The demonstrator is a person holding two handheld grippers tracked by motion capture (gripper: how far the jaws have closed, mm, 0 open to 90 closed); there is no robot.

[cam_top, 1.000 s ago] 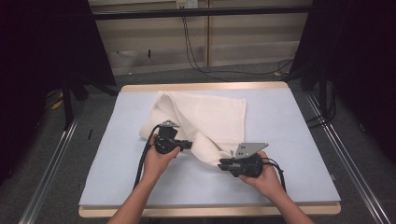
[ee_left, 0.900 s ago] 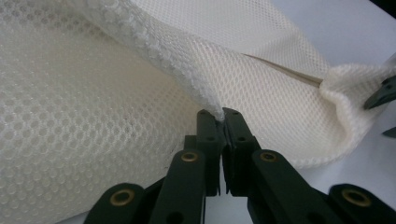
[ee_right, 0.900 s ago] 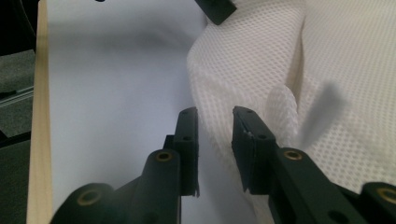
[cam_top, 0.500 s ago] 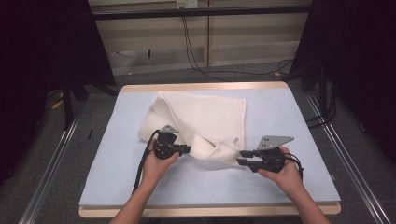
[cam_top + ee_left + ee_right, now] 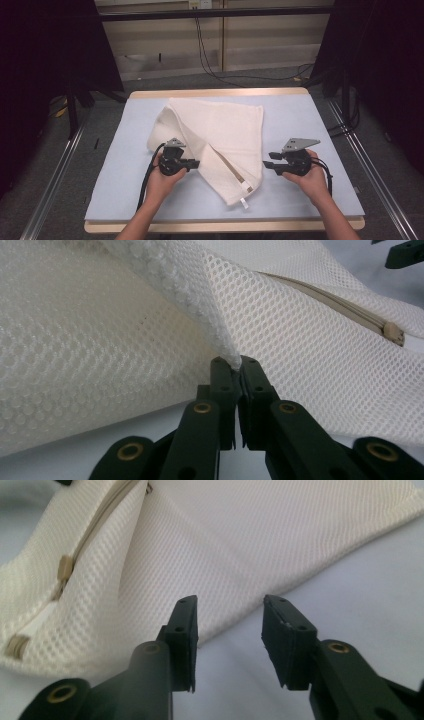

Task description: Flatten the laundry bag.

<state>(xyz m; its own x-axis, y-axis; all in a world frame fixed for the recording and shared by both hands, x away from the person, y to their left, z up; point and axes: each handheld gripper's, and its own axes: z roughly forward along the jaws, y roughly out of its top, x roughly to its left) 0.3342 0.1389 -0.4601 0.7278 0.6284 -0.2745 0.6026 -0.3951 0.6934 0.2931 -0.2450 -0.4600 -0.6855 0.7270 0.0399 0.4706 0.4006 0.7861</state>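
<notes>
Your left gripper point(image 5: 235, 371) pinched a fold of the mesh bag point(image 5: 220, 135) mid-frame while your right gripper point(image 5: 227, 625) stood spread beside it.

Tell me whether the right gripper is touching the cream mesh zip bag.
Apart. In the right gripper view the right gripper has its jaws open, with bare blue table cover between them and the cream mesh zip bag.

This looks like a lab or recording bay. A wooden table point(image 5: 220, 93) with a pale blue mat point(image 5: 310, 135) stands centre frame on grey carpet point(image 5: 60, 195), black curtains point(image 5: 45, 55) fill both upper corners, cables point(image 5: 210, 55) hang top centre, and metal rails point(image 5: 50, 185) run along the sides.
</notes>
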